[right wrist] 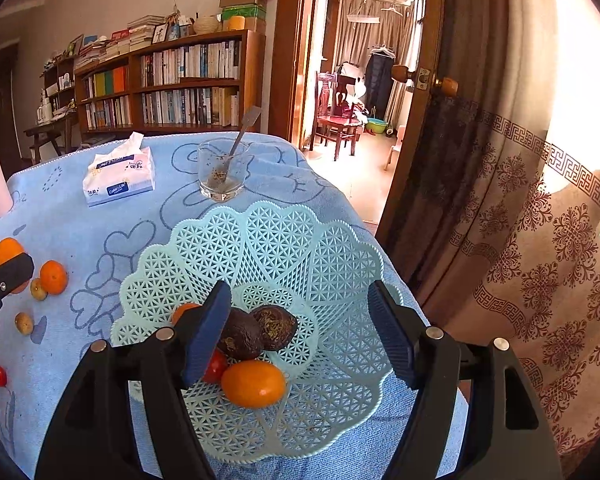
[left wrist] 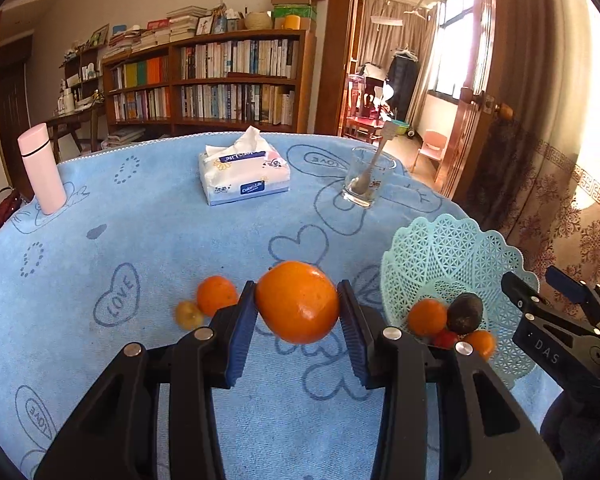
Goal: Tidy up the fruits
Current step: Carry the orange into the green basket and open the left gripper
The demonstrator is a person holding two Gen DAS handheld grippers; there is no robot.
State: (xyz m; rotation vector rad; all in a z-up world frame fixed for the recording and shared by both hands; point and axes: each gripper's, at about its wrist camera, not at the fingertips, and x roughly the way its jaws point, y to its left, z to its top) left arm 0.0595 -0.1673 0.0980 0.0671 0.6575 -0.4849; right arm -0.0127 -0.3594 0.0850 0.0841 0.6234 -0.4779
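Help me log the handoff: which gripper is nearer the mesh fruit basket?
Right. The right gripper hangs open directly over the mesh fruit basket, above the fruit inside. The left gripper is off to the basket's side over the blue cloth, clamped on an orange.

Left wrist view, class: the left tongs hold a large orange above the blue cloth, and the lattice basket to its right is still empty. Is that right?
Not quite. The left tongs do grip the large orange above the blue cloth, but the lattice basket is not empty: both wrist views show fruit in it, including a small orange and two dark fruits.
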